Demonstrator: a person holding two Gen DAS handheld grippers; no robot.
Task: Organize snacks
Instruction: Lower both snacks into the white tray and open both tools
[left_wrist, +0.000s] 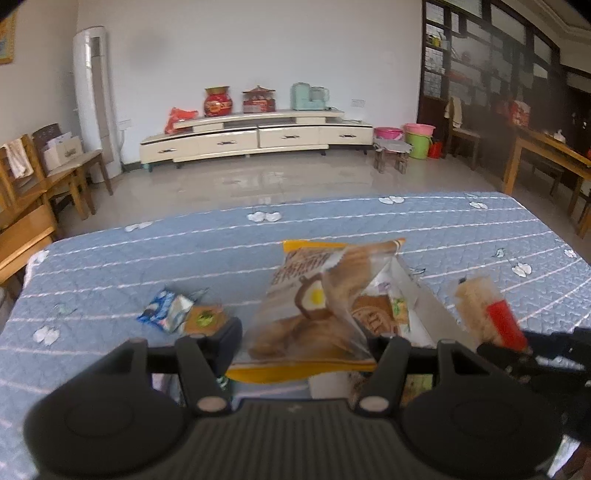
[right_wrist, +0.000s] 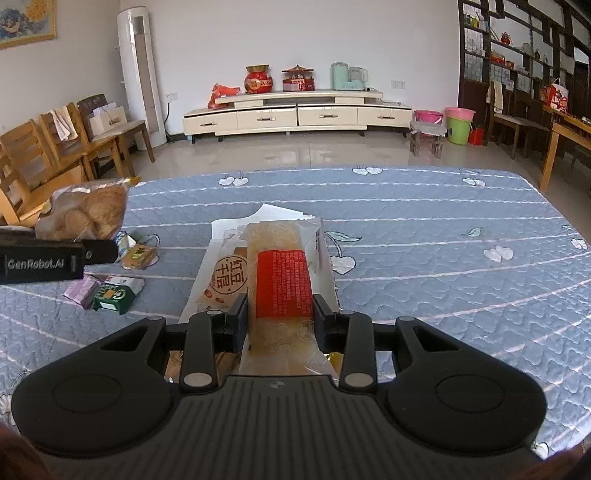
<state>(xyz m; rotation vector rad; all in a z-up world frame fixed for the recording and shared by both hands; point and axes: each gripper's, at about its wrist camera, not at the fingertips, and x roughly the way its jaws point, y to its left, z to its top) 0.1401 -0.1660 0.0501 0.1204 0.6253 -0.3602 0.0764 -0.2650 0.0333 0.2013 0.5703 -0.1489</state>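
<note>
The right gripper (right_wrist: 280, 321) is clamped on a long clear-wrapped pastry (right_wrist: 277, 291) with a red label, its long axis running straight away from the camera, far end over a white box (right_wrist: 221, 236) on the blue quilted table (right_wrist: 443, 229). Inside that box lies one packet (right_wrist: 221, 280) with a round brown stamp. The left gripper (left_wrist: 306, 347) grips a yellow-edged bag of bread (left_wrist: 314, 302) by its lower end; the bag stands up from the jaws, its long axis upright and leaning slightly away, top edge toward the far wall. In the left wrist view the bag hangs just left of the box, which is partly hidden behind it. On the cloth to the left lie four loose snacks: one blue-and-white packet (left_wrist: 166, 308), one small brown one (left_wrist: 205, 319), one purple one (right_wrist: 83, 290) and one green-and-white one (right_wrist: 116, 293), the last two touching.
</note>
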